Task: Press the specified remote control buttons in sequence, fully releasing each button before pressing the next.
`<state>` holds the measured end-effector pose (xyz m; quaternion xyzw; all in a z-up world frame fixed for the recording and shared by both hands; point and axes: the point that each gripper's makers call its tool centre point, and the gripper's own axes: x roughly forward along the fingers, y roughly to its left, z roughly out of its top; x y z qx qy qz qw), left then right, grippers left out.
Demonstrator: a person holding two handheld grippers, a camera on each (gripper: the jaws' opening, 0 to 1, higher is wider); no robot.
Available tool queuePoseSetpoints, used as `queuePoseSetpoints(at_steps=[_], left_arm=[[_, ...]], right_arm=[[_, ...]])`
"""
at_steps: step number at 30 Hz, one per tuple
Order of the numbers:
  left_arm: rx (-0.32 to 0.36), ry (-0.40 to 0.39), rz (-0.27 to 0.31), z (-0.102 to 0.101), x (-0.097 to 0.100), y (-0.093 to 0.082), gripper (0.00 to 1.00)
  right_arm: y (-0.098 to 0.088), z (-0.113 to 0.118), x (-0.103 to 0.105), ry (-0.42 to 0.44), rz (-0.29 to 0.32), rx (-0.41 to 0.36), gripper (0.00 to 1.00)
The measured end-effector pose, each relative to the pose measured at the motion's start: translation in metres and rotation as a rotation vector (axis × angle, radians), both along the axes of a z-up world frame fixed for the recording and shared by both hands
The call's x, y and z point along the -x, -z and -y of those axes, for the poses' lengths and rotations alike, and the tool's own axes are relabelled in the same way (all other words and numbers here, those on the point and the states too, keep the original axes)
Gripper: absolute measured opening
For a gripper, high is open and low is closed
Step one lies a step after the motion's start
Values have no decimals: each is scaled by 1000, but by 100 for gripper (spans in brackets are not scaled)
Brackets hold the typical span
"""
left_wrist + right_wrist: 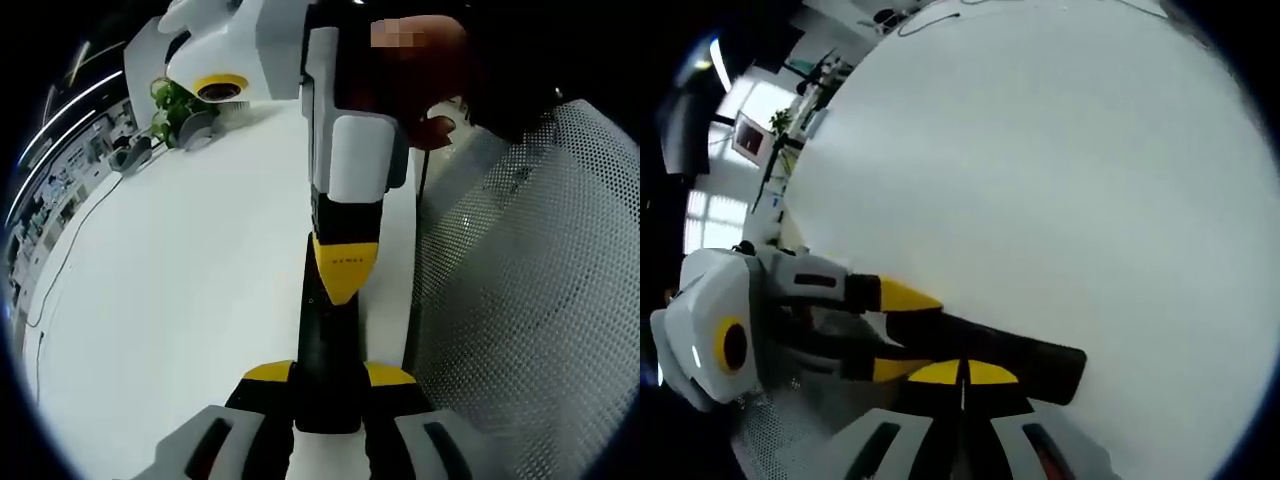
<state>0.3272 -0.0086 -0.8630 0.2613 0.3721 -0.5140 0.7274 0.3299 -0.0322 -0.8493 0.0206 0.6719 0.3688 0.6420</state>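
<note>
Left gripper view: the left gripper point(330, 375) clamps its jaws on the black remote point(325, 345) above the white counter point(180, 300); its buttons are hidden. The right gripper point(962, 372), jaws closed, tips onto the remote.

A white table point(180, 280) is carrying a green plant point(178, 108) and a grey cable point(60, 265) near its far edge. A mesh chair back point(540, 270) is standing just beside its right edge.

Each tool point(328, 385) has a white body, black jaws and yellow tips.
</note>
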Motion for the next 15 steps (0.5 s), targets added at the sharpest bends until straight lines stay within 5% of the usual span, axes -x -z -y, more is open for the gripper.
queuePoseSetpoints(at_steps=[15], left_arm=[[-1, 5, 1, 0, 0, 0, 25]], right_arm=[[8, 2, 7, -65, 38, 33, 0]])
